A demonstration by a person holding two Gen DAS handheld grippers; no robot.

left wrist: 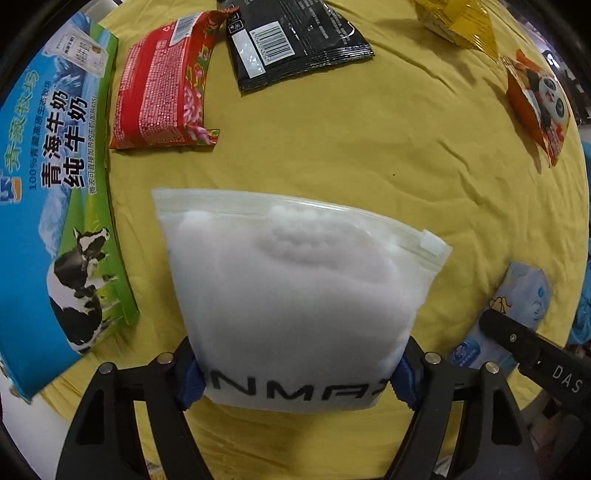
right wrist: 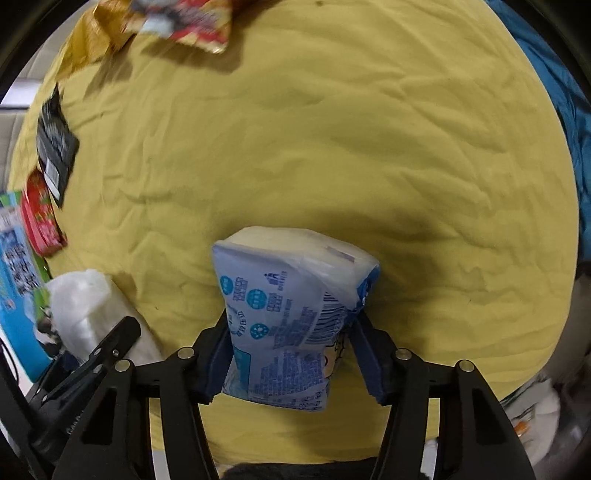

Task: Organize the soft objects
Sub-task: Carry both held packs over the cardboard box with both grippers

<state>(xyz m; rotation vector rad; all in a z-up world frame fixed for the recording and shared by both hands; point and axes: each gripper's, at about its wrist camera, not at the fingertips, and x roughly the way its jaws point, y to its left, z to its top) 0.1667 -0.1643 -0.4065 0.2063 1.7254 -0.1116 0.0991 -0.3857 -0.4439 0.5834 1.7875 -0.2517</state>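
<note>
- My left tool [left wrist: 295,373] is clamped on the bottom edge of a frosted white zip pouch [left wrist: 295,288]; I see both blue pads [left wrist: 190,384] pressed into its sides, with black lettering running between them.
- The pouch stands up out of the tool over the yellow cloth [left wrist: 351,147] that covers the tabletop. Its slider [left wrist: 432,243] sits at the top right corner, and something white and fluffy fills the inside.
- My right tool [right wrist: 291,365] is gripping a pale blue tissue pack [right wrist: 291,314] by its lower half, so the wrapper is pinched and creased between the fingers. The pack is held above the cloth, its top end pointing away from me.
- In the left view I can see the right tool's black finger [left wrist: 517,339] lying across that same tissue pack [left wrist: 524,295] at the lower right. The two tools are close, side by side.
- At my far left a blue and green milk carton box [left wrist: 59,206] with a cow printed on it lies along the cloth's edge.
- Just beside it lies a red packet [left wrist: 162,85], and next to that a black packet [left wrist: 291,40] with a barcode label.
- Across the far right I see a yellow bag [left wrist: 458,22] and an orange panda packet [left wrist: 539,103], well apart from the pouch.
- From the right wrist, the middle of the cloth is wrinkled, and a blue fabric [right wrist: 561,110] hangs past its right edge.
</note>
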